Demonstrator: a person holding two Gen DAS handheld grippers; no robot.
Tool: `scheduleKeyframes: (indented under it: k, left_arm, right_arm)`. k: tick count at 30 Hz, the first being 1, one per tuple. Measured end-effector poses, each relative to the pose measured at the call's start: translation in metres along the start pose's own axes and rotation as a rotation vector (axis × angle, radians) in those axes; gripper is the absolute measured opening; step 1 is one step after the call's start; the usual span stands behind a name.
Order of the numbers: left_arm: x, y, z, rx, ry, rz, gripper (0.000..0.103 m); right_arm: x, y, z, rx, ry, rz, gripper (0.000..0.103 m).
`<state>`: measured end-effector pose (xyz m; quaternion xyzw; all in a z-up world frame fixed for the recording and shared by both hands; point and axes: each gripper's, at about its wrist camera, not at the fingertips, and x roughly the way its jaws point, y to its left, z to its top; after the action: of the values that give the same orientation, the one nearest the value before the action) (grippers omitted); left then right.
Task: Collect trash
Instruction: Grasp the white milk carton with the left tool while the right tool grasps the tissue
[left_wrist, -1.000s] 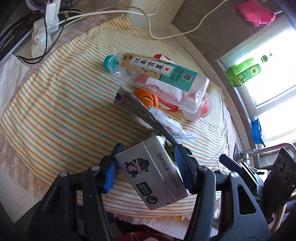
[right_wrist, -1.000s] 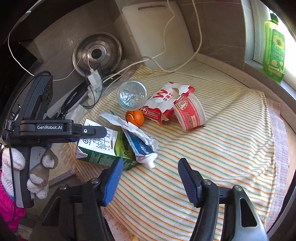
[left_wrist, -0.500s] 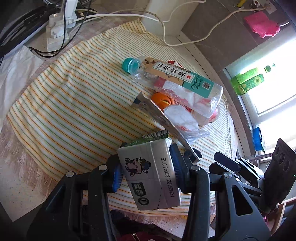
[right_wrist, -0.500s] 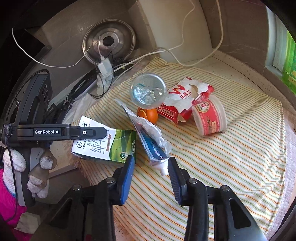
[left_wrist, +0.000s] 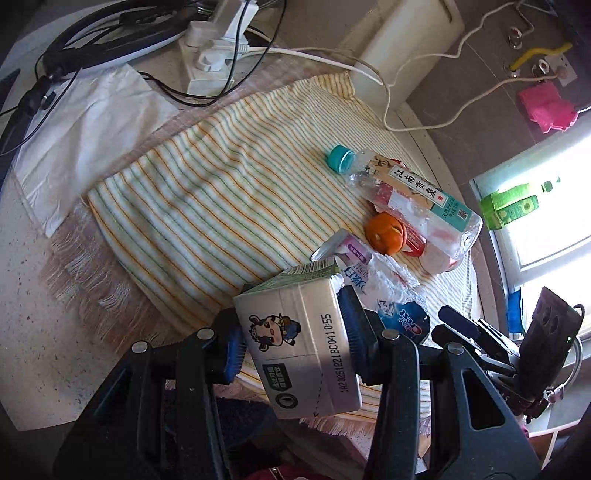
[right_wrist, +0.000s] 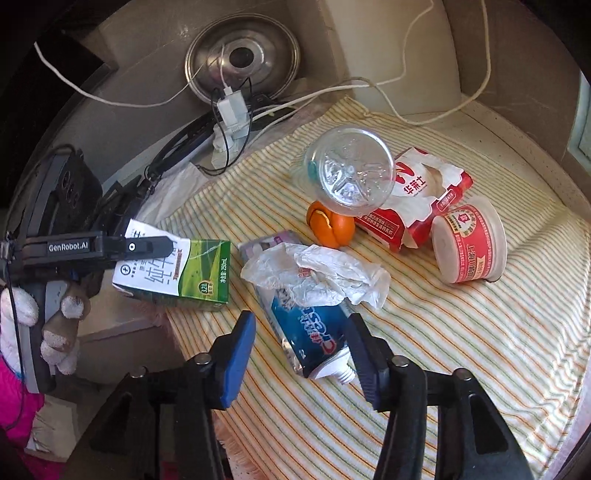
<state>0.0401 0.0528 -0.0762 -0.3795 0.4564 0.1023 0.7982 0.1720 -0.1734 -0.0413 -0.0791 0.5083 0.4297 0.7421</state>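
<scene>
left fingers (left_wrist: 295, 341) pinching milk carton (left_wrist: 299, 339) past cloth (left_wrist: 207, 192) edge; right fingers (right_wrist: 301, 350) spread astride toothpaste tube (right_wrist: 310, 332)

A green-and-white carton (right_wrist: 173, 275), blue tube (right_wrist: 312, 332), orange peel (right_wrist: 330, 227), red-and-white cup (right_wrist: 469, 243), yellow-and-green striped cloth (right_wrist: 461, 332).

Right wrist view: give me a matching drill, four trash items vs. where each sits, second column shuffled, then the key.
Items:
1. milk carton
2. toothpaste tube
3. clear plastic bottle
4. red paper cup

Places or states:
A. on its side at the far right of the pile
B. clamped in the left gripper at the cloth's edge
C. between the open jaws of the right gripper, under a crumpled wrapper
D. base toward the camera, above the orange peel

Pairs: 1-B, 2-C, 3-D, 4-A
</scene>
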Motion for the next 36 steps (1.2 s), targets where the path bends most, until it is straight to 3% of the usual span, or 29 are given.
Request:
scheduleKeyframes:
  k: [1,3,8,11,13,19,27,36]
  left_arm:
    - [0.000,0.001,0.000,-0.005,-0.002,-0.005,0.046]
    - [-0.002,0.002,-0.001,-0.009,-0.007,-0.009,0.046]
    - [-0.003,-0.006,-0.001,0.003,-0.015,-0.022,0.046]
    - [-0.007,-0.012,0.001,0.013,-0.025,-0.028,0.046]
    - [-0.009,-0.014,0.002,0.019,-0.030,-0.029,0.046]
    - [-0.015,-0.016,0.004,0.034,-0.042,-0.026,0.046]
    - [-0.025,-0.015,0.003,0.066,-0.052,-0.021,0.046]
    - [-0.041,-0.022,-0.011,0.197,-0.053,0.034,0.046]
  right_arm:
    - [0.001,-0.004,0.001,0.030,-0.008,-0.007,0.067]
    - [0.003,-0.008,0.005,0.065,-0.032,-0.019,0.074]
    - [0.027,-0.005,0.018,0.068,-0.008,-0.054,0.073]
    - [0.042,-0.005,0.023,0.069,0.018,-0.059,0.062]
    - [0.051,-0.008,0.024,0.086,0.044,-0.047,0.038]
    - [0.045,-0.016,0.021,0.129,0.020,-0.038,0.011]
    - [0.011,-0.021,0.015,0.173,-0.051,-0.019,0.007]
    - [-0.026,0.000,-0.007,0.168,-0.093,-0.004,0.007]
